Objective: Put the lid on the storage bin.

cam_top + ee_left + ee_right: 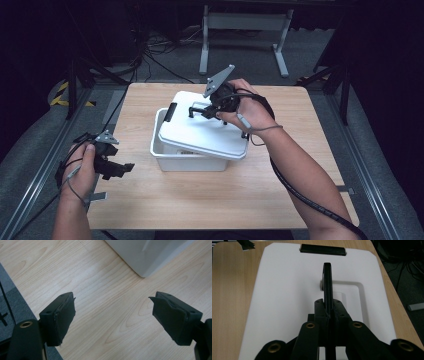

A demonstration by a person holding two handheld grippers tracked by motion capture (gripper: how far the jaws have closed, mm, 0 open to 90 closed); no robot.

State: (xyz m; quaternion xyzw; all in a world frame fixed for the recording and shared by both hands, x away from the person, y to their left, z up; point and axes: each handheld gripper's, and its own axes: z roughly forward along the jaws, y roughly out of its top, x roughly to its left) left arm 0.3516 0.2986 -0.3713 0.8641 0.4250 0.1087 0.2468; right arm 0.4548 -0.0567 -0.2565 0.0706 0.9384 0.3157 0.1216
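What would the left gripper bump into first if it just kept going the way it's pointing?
Probably the white bin. The left gripper, open, points along the bare table toward the bin's corner; nothing lies between, though depth is hard to judge.

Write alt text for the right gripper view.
The right gripper is shut on the thin black handle standing up from a white plastic bin lid. A black latch sits at the lid's far edge, with the light wooden table on either side.
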